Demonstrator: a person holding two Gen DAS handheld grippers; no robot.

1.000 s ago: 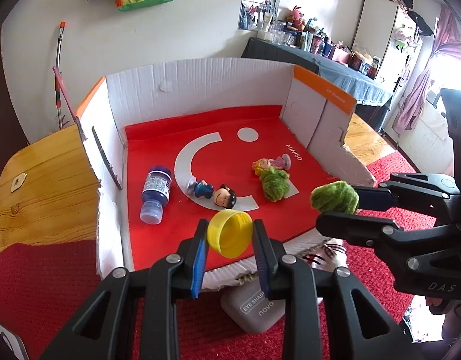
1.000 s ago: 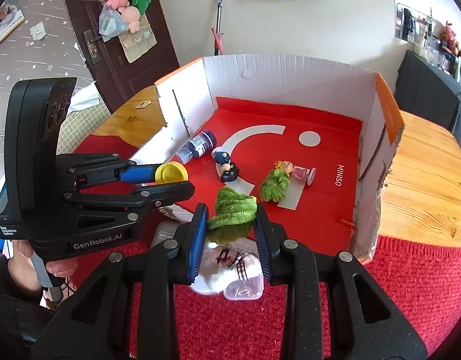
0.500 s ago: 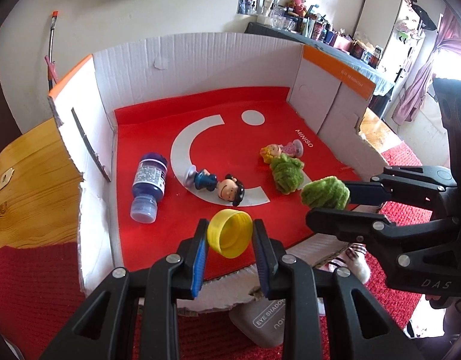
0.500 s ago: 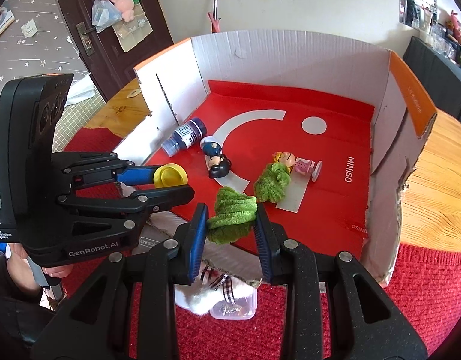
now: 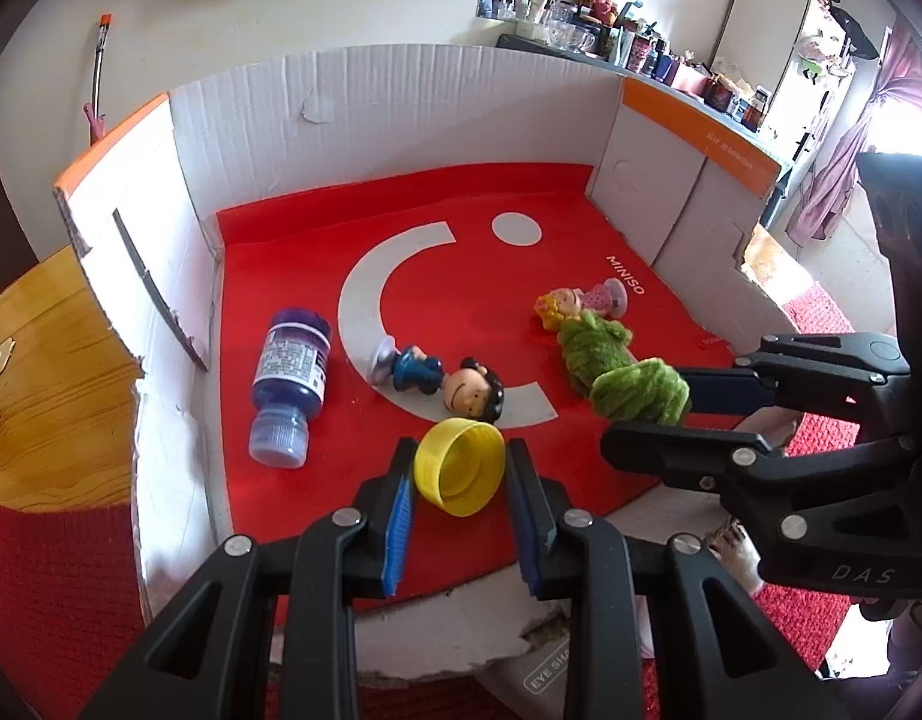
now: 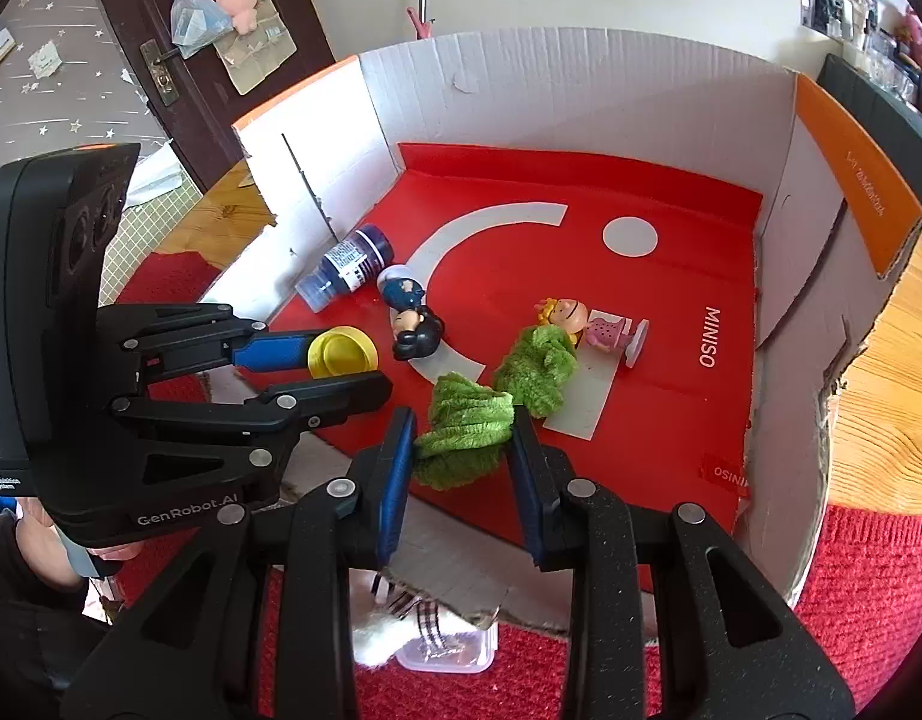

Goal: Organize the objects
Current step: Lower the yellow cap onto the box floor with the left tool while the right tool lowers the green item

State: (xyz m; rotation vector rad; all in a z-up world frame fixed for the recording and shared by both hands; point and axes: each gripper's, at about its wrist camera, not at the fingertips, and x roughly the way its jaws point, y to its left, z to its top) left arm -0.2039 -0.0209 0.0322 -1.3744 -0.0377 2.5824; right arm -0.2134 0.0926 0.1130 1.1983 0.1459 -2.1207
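Left tool (image 5: 461, 480): clenching a yellow cap (image 5: 459, 466) between its blue pads, cap mouth facing the camera, hovering over the near edge of the box floor.

Right tool (image 6: 463, 450): gripping a green fuzzy bundle (image 6: 463, 435) between its pads, hanging just inside the near side of the box, beside the left tool.

Cardboard box (image 5: 401, 96): sitting open-topped with white walls, orange-trimmed rims and a red liner (image 5: 449, 198) printed with a white arc, a dot and "MINISO".

Contents, all lying on the liner:
- second green fuzzy piece (image 6: 535, 369), touching the blonde doll figure (image 6: 580, 324), just beyond the right tool;
- dark-haired boy figure (image 5: 443, 381), lying on its side on the white arc, just beyond the yellow cap;
- blue bottle (image 5: 290, 378), lying on its side near the left wall, cap pointing toward the camera.

Wooden worktop (image 5: 35, 396): carrying the box, with a red knitted cloth (image 6: 868, 576) covering its near part.
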